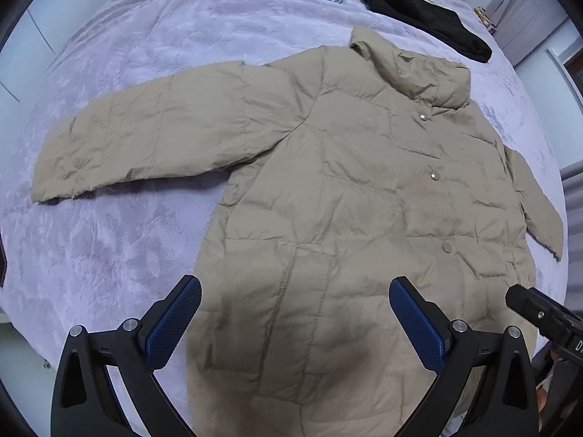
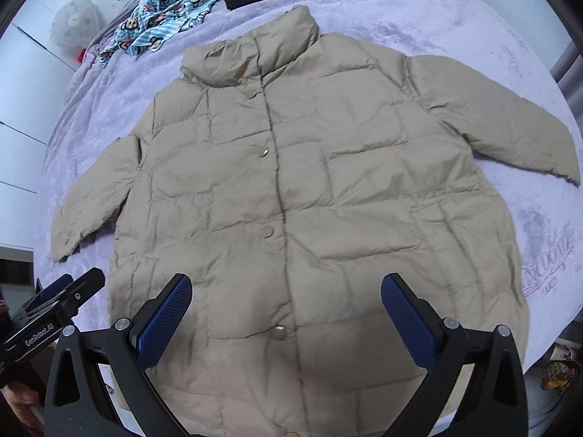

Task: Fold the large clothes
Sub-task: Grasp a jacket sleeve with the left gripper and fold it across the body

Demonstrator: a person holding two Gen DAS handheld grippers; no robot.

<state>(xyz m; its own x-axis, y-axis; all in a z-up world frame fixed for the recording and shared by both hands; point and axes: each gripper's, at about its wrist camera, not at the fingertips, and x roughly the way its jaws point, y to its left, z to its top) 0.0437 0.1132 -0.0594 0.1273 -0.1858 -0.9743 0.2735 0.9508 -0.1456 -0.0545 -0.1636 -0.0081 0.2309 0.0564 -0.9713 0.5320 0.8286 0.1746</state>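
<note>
On the bed (image 1: pixel 127 73), a beige quilted coat (image 1: pixel 328 200) lies flat, front up, snaps closed, collar toward the far end and hem toward the camera. Both sleeves are spread outward; the left sleeve (image 1: pixel 145 138) reaches well away from the body, the right sleeve (image 2: pixel 492 120) angles down and out. No fold has been made yet.

Left gripper (image 1: pixel 295 324): fingers wide apart, holding nothing, positioned over the hem on the coat's left half. Right gripper (image 2: pixel 286 320): fingers wide apart, holding nothing, positioned over the hem near the snap line. Contact with the fabric cannot be confirmed from either view.

Step in hand, by judgement: start of the fold, approach stage.

Next move likely calls for:
1. Select a grasp point on a sleeve cuff or side edge.
2. Close the fingers on the padded fabric; the fill is thick, so take a full bite.
3. Bring the sleeve across the body.

Other clothes at the far end, a black garment (image 1: pixel 430 18) and a blue print (image 2: pixel 164 18), lie clear of the coat.
</note>
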